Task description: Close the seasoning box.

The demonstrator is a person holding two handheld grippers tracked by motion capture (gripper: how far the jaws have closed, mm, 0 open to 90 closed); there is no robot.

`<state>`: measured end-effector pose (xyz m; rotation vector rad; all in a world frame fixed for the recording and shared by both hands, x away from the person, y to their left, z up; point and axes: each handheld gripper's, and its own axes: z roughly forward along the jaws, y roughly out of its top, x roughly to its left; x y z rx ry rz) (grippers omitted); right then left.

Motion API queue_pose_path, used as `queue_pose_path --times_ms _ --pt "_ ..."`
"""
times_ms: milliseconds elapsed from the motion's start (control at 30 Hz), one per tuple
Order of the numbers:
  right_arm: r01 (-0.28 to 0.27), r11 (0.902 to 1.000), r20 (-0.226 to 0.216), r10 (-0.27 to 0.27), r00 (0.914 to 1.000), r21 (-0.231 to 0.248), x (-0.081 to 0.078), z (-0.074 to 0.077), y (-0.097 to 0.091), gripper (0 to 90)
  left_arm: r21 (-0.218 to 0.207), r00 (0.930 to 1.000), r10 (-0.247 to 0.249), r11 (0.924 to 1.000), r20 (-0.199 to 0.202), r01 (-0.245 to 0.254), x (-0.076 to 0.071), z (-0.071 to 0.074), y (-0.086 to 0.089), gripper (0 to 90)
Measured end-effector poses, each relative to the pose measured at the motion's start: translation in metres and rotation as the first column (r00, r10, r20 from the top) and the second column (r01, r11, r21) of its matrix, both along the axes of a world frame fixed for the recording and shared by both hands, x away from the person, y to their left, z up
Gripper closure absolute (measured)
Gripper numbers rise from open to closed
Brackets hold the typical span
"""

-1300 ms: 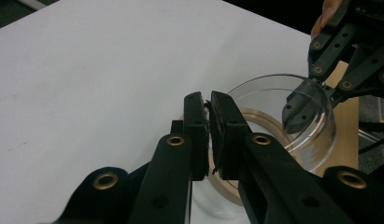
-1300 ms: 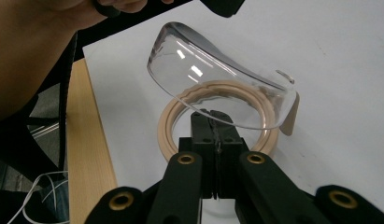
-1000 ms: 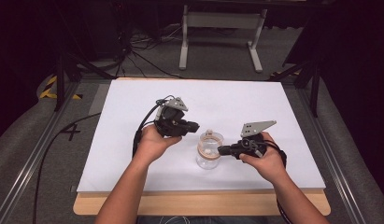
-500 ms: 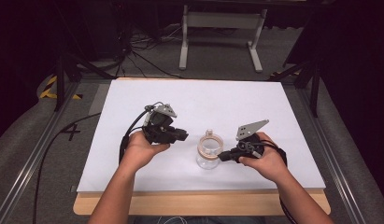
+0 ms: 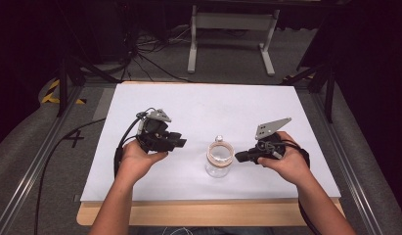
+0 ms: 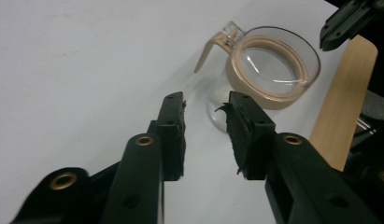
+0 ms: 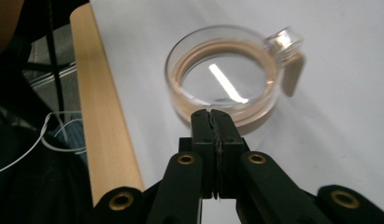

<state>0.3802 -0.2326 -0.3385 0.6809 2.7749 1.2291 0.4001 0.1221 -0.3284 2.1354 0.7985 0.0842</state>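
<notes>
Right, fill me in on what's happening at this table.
A person sits at a white table with a claw in each hand, either side of a clear glass jar with a tan-rimmed lid and latch. The right claw is shut, empty, its tip close beside the jar. The left claw is open, pointed at the jar but apart from it. Neither holds the jar.

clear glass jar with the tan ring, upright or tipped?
Upright. The clear glass jar with the tan ring stands on the white table, its round mouth facing up in both gripper views; contents cannot be told.
</notes>
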Motion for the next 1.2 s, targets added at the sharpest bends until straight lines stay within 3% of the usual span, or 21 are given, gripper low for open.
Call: queue_pose_path --times_ms 133,233,400,500,600,733,933,1100,1200 --pt "0.062 0.9969 0.041 -0.064 0.9971 0.049 0.007 0.009 -0.015 83.3 -0.012 0.998 0.062 0.998 0.015 -0.061 -0.002 -0.001 0.01 62.6" --pt "0.118 0.9903 0.068 -0.123 0.9901 0.074 0.015 0.011 -0.027 77.5 -0.009 0.9949 0.097 0.9952 0.027 -0.097 -0.003 -0.003 0.019 60.7" --pt "0.231 0.9704 0.118 -0.238 0.964 0.072 0.032 0.007 -0.05 66.4 -0.011 0.9875 0.156 0.9878 0.024 -0.156 0.0 -0.011 0.031 57.6" --pt "0.305 0.9501 0.138 -0.311 0.9402 0.064 0.045 -0.003 -0.067 60.7 -0.017 0.9789 0.202 0.9793 0.032 -0.201 0.006 -0.02 0.039 55.2" --pt "0.359 0.9316 0.136 -0.363 0.9216 0.059 0.054 -0.014 -0.079 56.4 -0.013 0.9724 0.23 0.9732 0.041 -0.23 0.011 -0.028 0.044 54.6" --pt "0.409 0.911 0.124 -0.412 0.9025 0.051 0.065 -0.03 -0.093 52.0 -0.01 0.9635 0.266 0.9639 0.028 -0.266 0.018 -0.04 0.05 54.0" --pt "0.462 0.887 0.096 -0.461 0.8824 0.012 0.079 -0.06 -0.104 47.2 0.018 0.9557 0.294 0.9556 0.022 -0.294 0.03 -0.062 0.055 53.3" --pt "0.484 0.8747 0.081 -0.482 0.8725 -0.016 0.085 -0.08 -0.109 46.4 0.044 0.9557 0.294 0.9547 0.01 -0.294 0.038 -0.083 0.052 52.6" --pt "0.485 0.8738 0.081 -0.481 0.873 -0.037 0.088 -0.091 -0.109 46.2 0.061 0.9564 0.292 0.9545 0.008 -0.292 0.042 -0.092 0.05 51.9"
